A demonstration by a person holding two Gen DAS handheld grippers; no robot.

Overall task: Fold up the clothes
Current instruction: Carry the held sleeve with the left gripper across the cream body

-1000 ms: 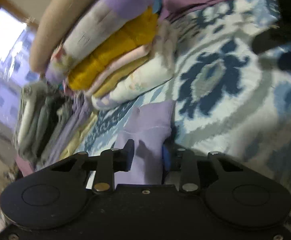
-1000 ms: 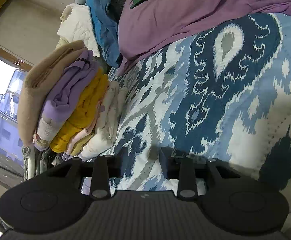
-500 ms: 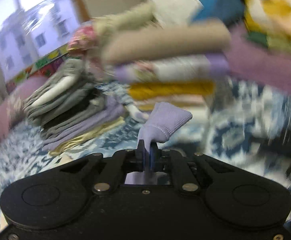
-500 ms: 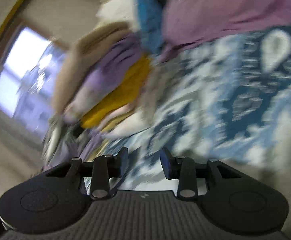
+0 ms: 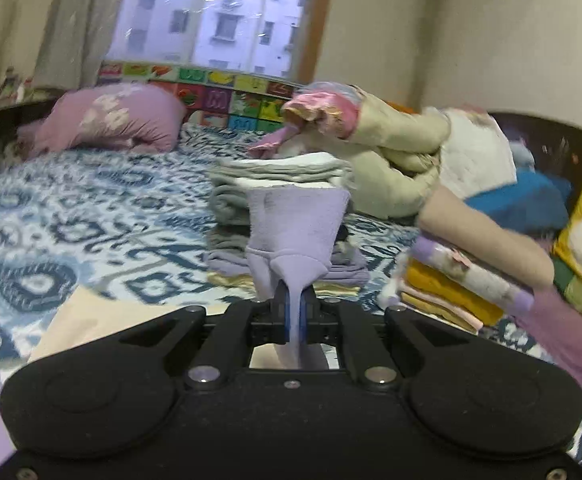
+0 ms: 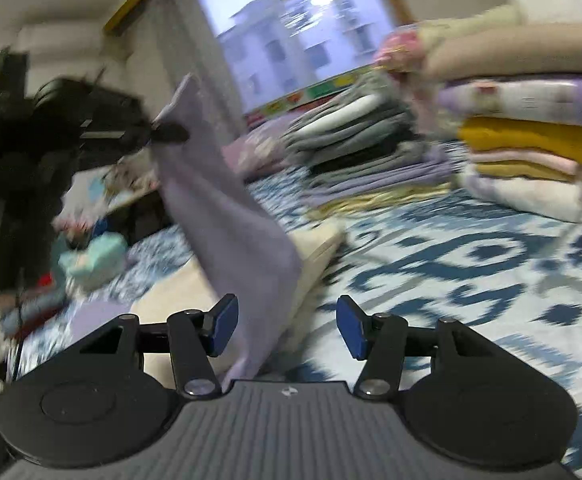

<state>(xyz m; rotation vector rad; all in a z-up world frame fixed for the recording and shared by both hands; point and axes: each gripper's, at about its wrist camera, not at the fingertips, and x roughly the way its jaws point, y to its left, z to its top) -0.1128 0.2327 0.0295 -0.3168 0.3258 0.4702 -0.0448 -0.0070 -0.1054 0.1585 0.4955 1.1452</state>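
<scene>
While hidden from its own view, lilac cloth hanging from clenched left gripper (right gripper opening).

We count two grippers: the left gripper and the right gripper. We see one lilac garment lifted above the bed. On the patterned bedspread we count two tidy stacks of folded clothes: the grey stack and the colourful stack. In the colourful stack we make out about six layers, though blur keeps us from an exact count. We see one purple pillow, one window, and one loose heap of unfolded laundry.
</scene>
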